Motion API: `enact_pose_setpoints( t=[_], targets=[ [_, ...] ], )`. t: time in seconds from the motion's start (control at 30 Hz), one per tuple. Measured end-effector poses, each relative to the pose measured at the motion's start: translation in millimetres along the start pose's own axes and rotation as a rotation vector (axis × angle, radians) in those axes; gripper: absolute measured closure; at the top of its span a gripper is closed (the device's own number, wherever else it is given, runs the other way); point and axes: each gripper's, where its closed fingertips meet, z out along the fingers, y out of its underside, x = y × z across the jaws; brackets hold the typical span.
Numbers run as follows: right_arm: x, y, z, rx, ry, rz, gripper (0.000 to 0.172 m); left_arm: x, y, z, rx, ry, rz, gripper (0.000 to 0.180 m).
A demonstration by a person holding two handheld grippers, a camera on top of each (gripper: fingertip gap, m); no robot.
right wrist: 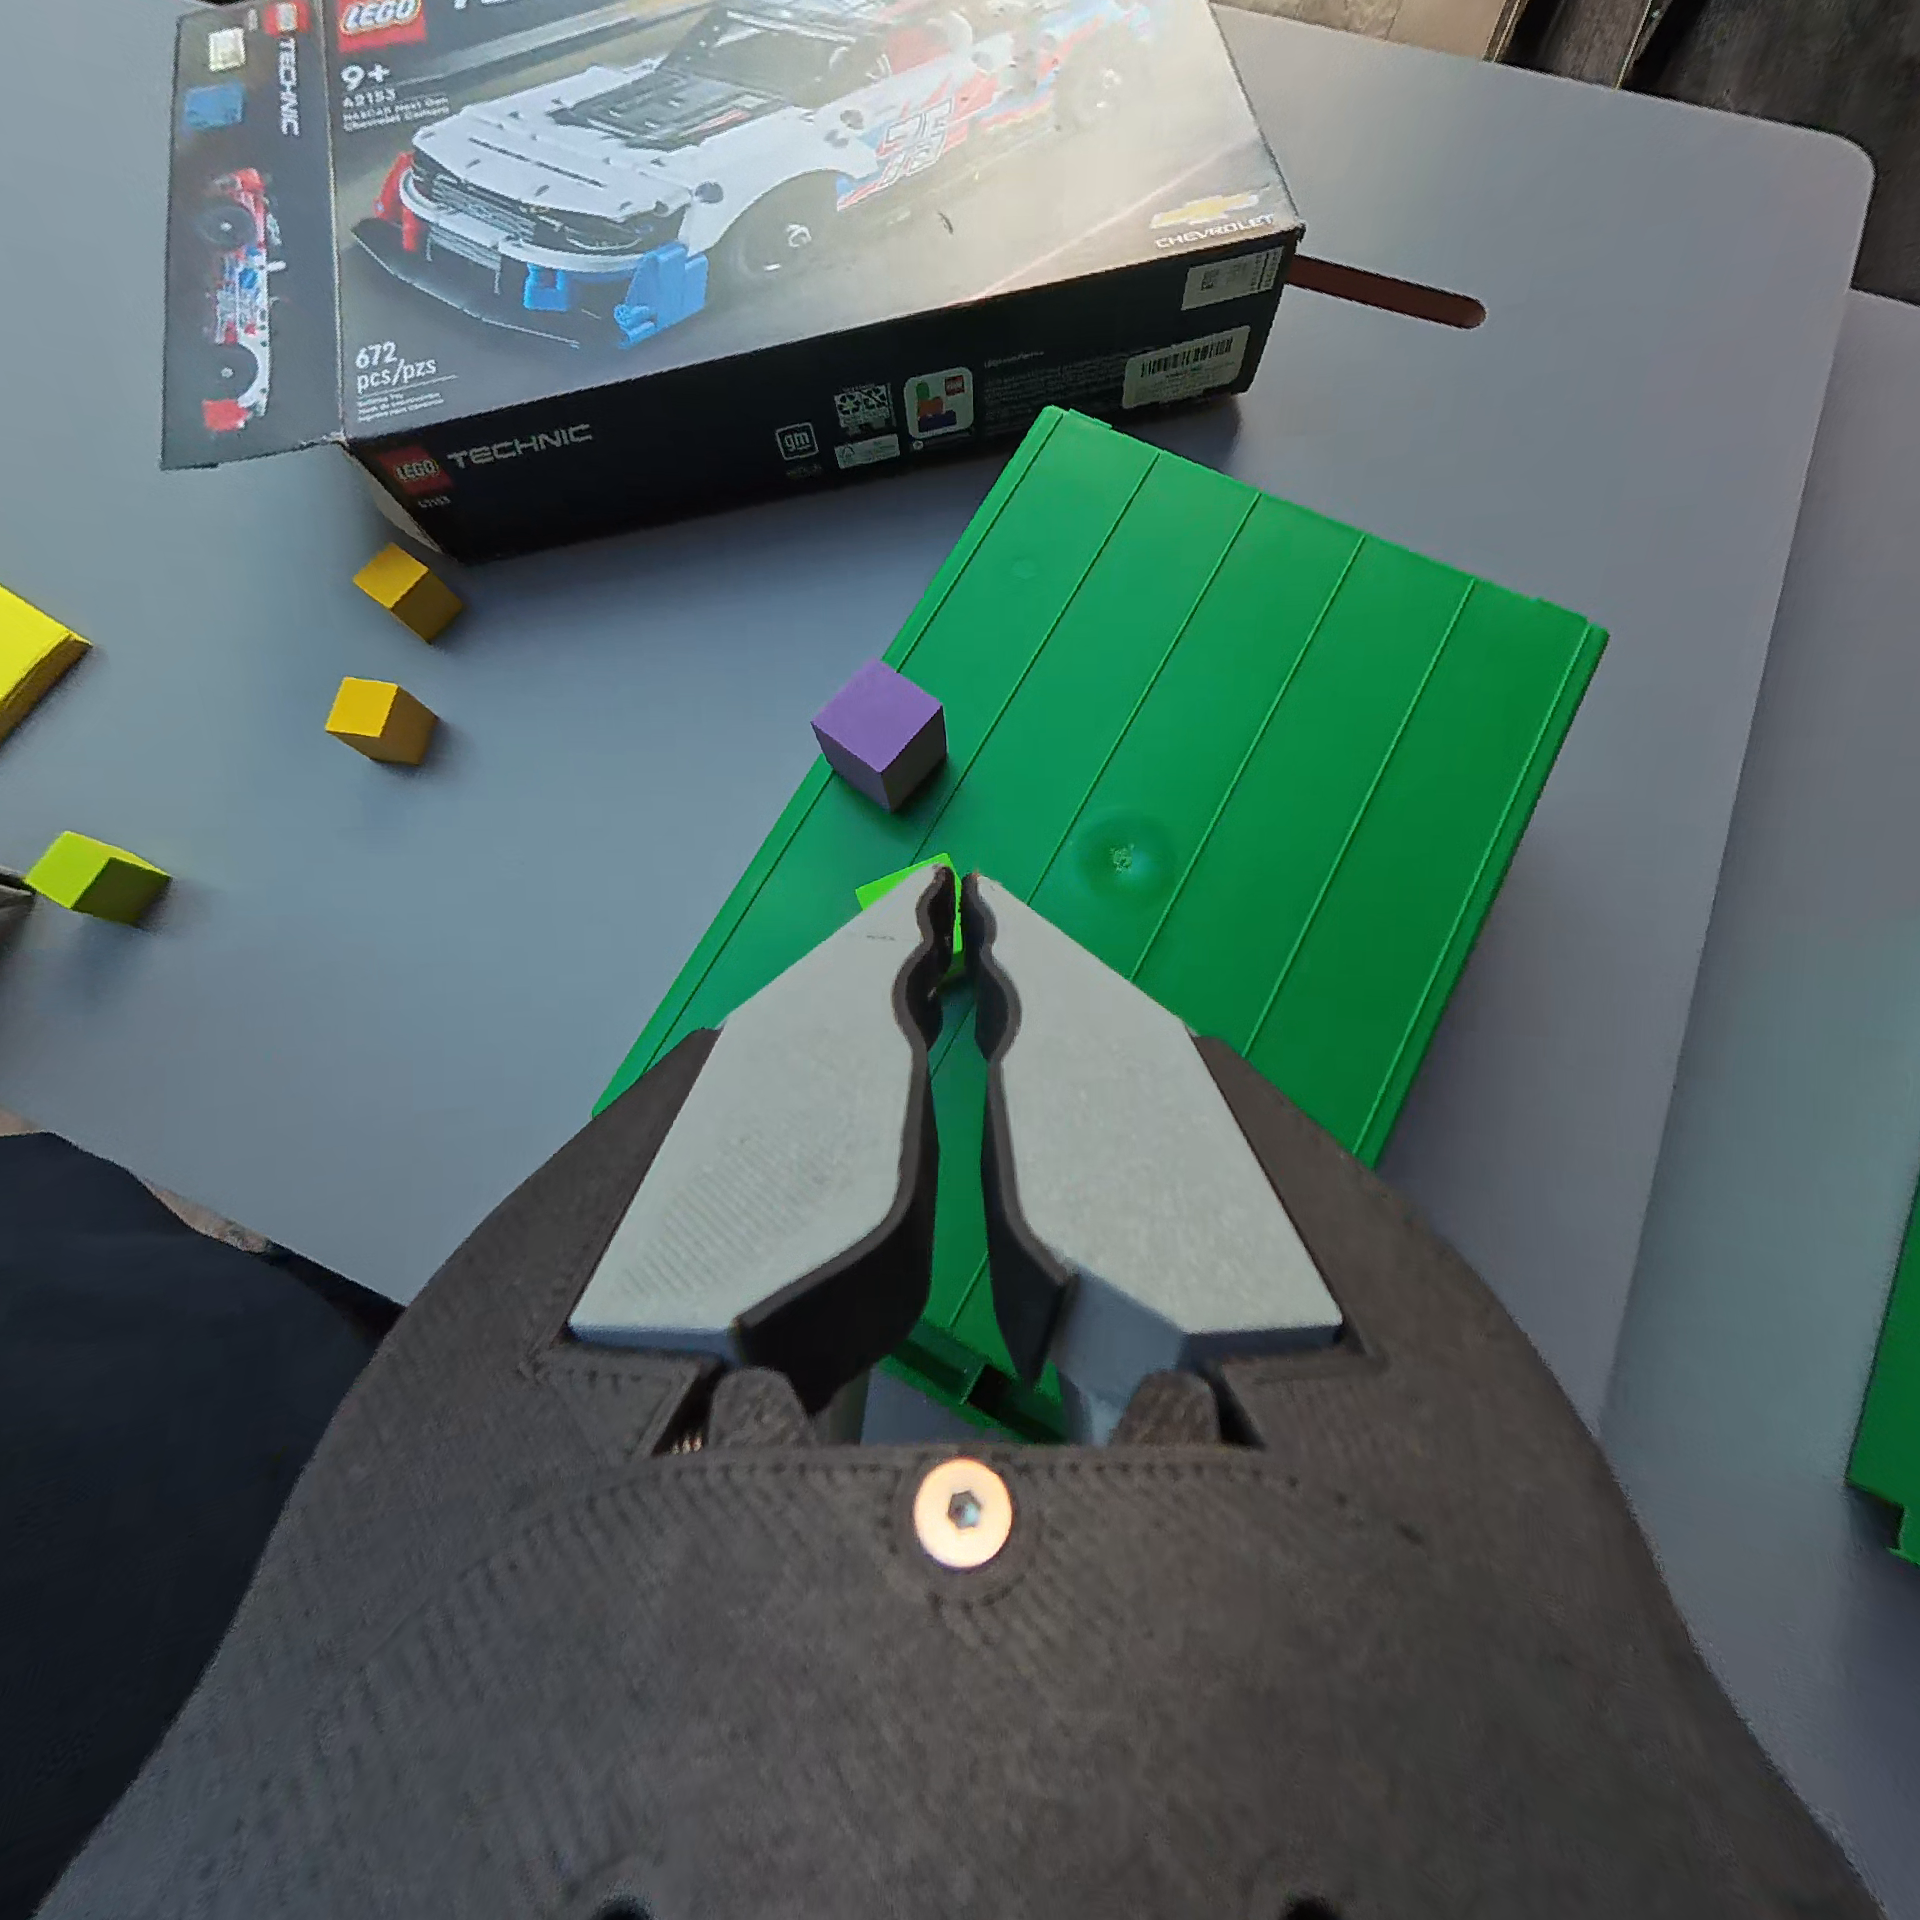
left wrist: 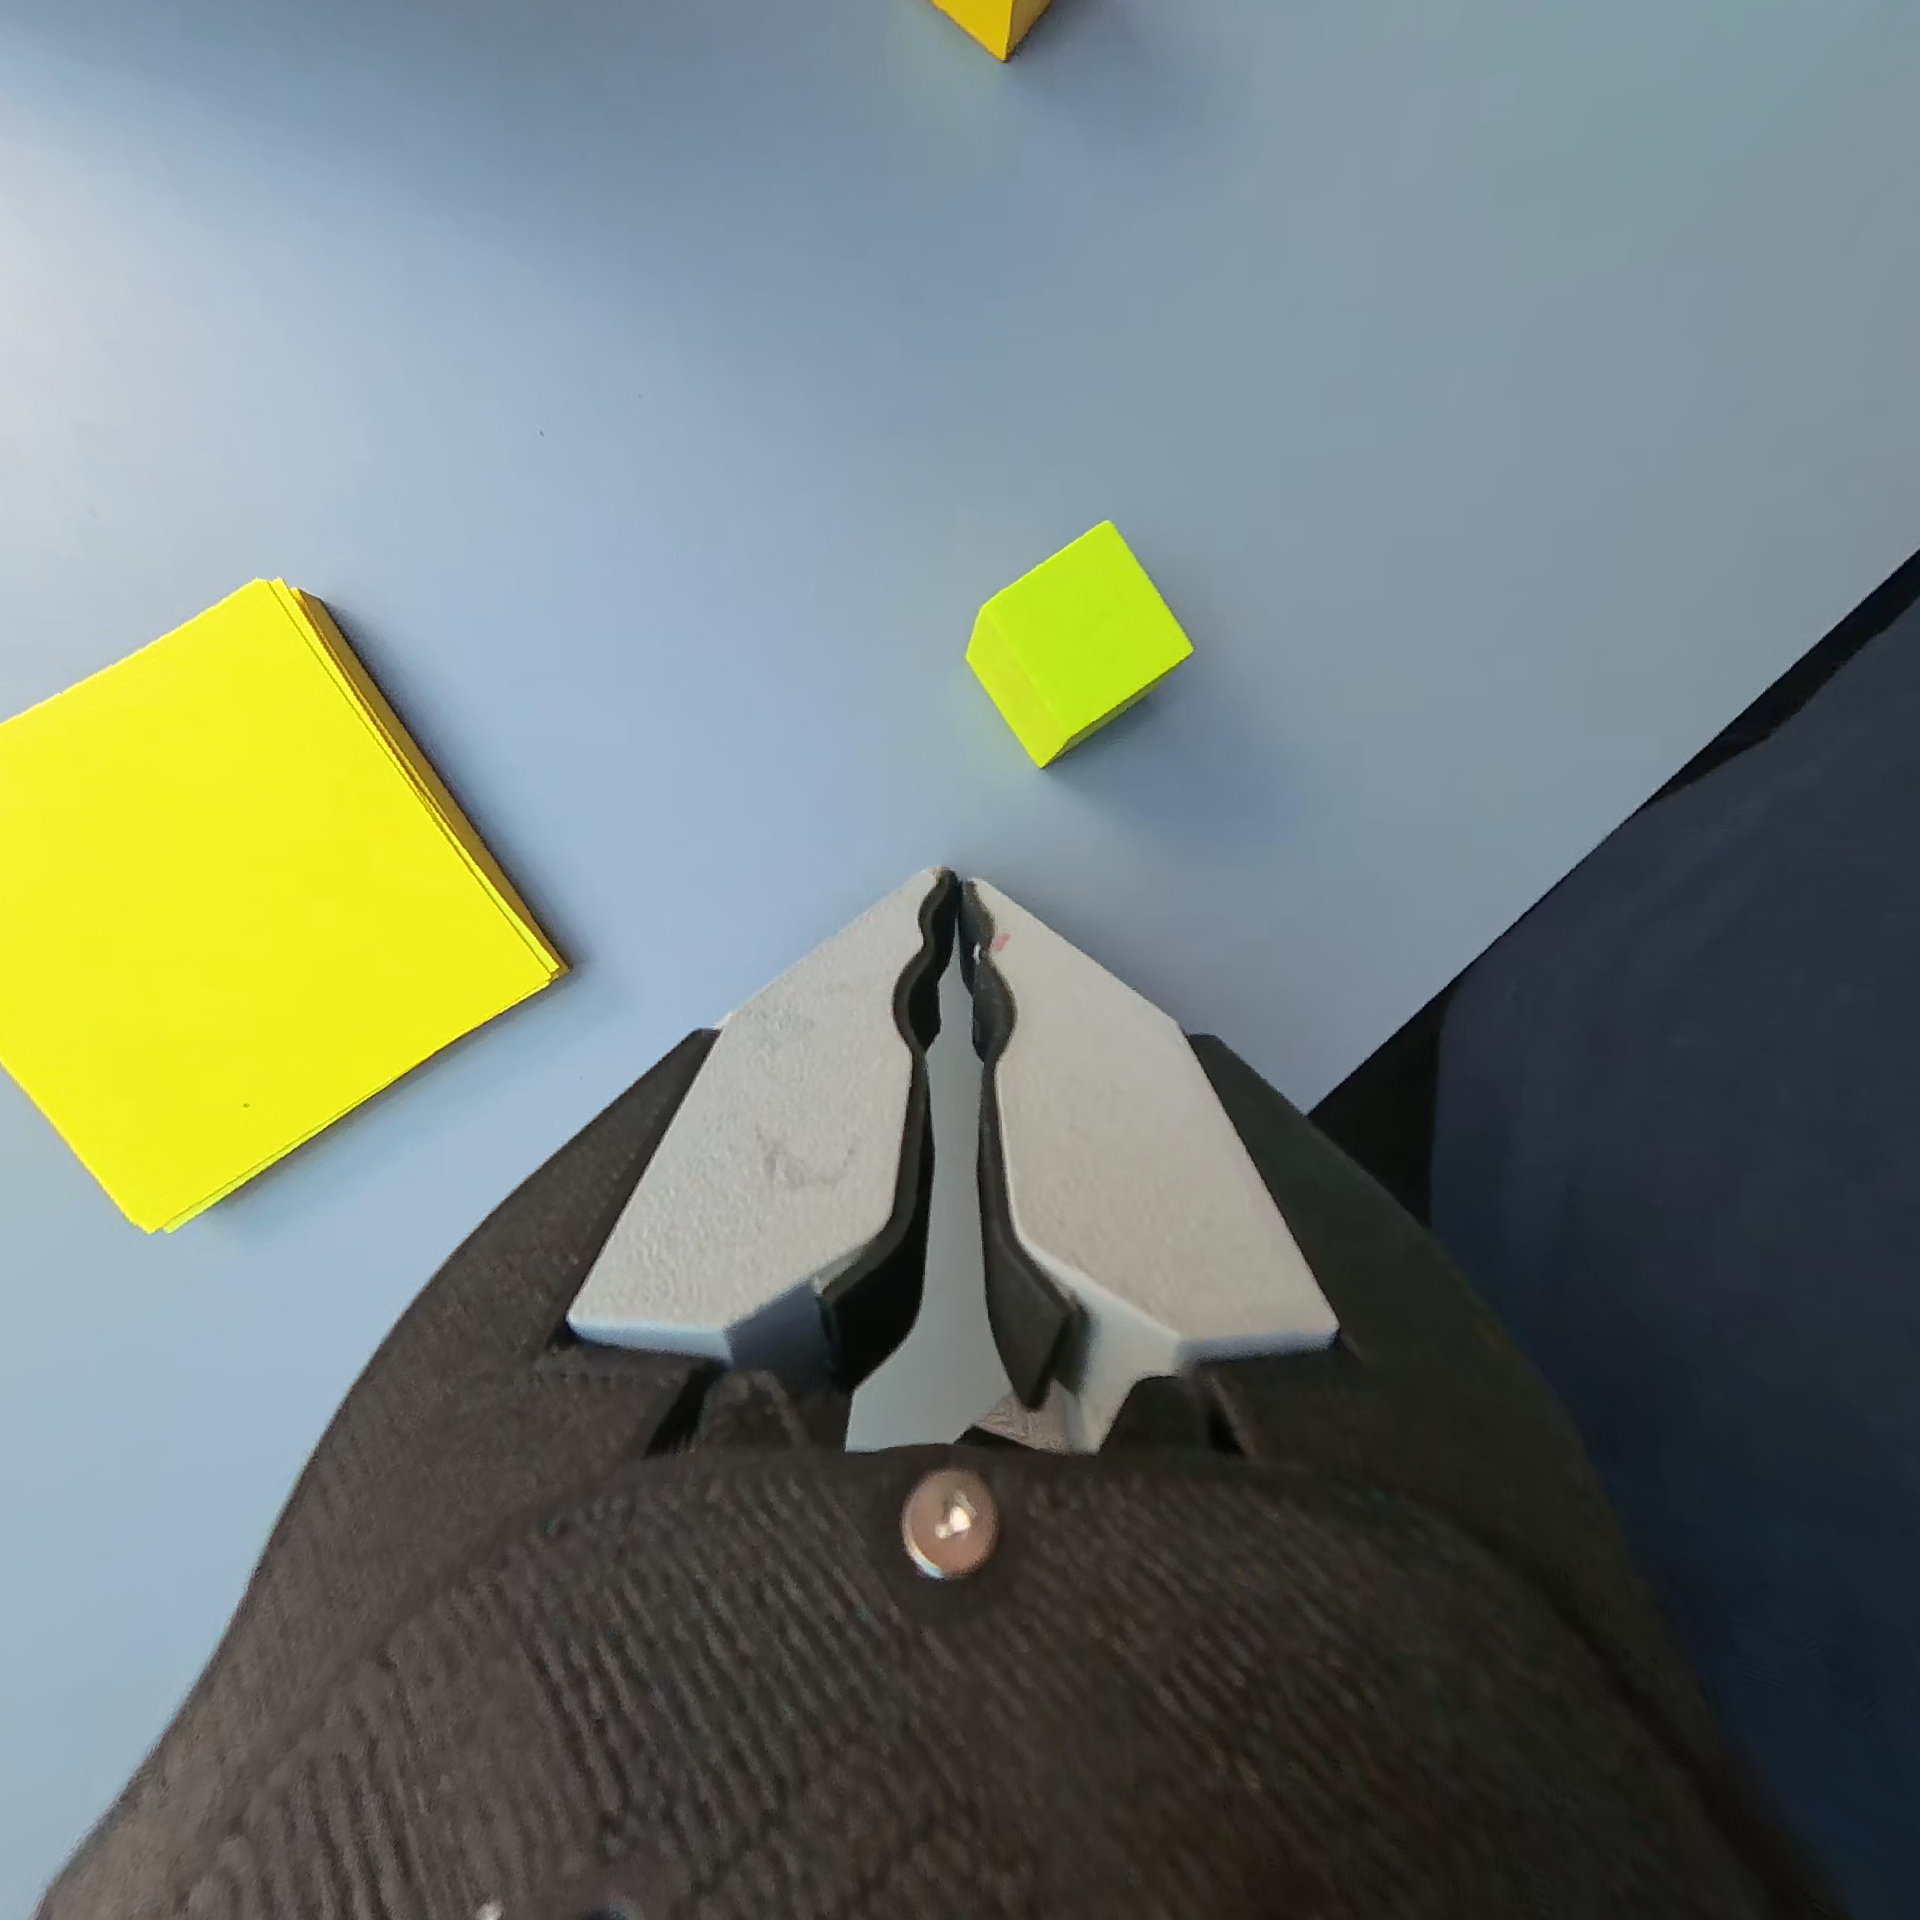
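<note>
In the left wrist view my left gripper (left wrist: 958,885) is shut, its pads meeting with nothing between them, just above the blue table (left wrist: 727,416). A lime cube (left wrist: 1081,644) stands on the table a short way ahead and slightly right. A stack of yellow paper squares (left wrist: 239,904) lies to the left. In the right wrist view my right gripper (right wrist: 961,883) is shut over the near left part of a green ribbed board (right wrist: 1299,779). A bright green cube (right wrist: 894,888) lies on the board under the fingertips, mostly hidden by them. A purple cube (right wrist: 878,732) stands on the board just beyond.
A toy car box (right wrist: 727,208) lies at the back. Two yellow cubes (right wrist: 407,590) (right wrist: 379,719) and a lime cube (right wrist: 99,878) stand on the table to the left. Another green board (right wrist: 1896,1403) shows at the right edge. A yellow block (left wrist: 997,21) is far ahead. The table edge and dark cloth (left wrist: 1714,1039) are to the right. Tip to tip, the grippers are about 45 cm apart. The lime cube (left wrist: 1081,644) lies some 5 cm from my left tips, 40 cm from my right tips. Look for it in the right wrist view (right wrist: 61,867) too.
</note>
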Motion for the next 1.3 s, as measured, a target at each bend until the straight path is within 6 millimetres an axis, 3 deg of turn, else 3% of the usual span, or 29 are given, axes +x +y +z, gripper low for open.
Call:
enact_pose_setpoints(
  t=[0.4,0.8,1.07,1.3],
  targets=[
    [1,8,-12,0.007,-0.027,0.087,0.172,0,0,0,0.001,0.010,-0.034,0.180],
    [-20,2,-9,0.013,-0.090,0.060,0.172,0,0,0,0.010,-0.024,-0.038,0.180],
    [-31,8,-8,0.025,-0.137,0.097,0.172,0,0,0,0.009,-0.021,-0.043,0.180],
    [-21,12,-6,0.004,-0.105,0.130,0.172,0,0,0,0.010,-0.020,-0.041,0.180]
  ],
)
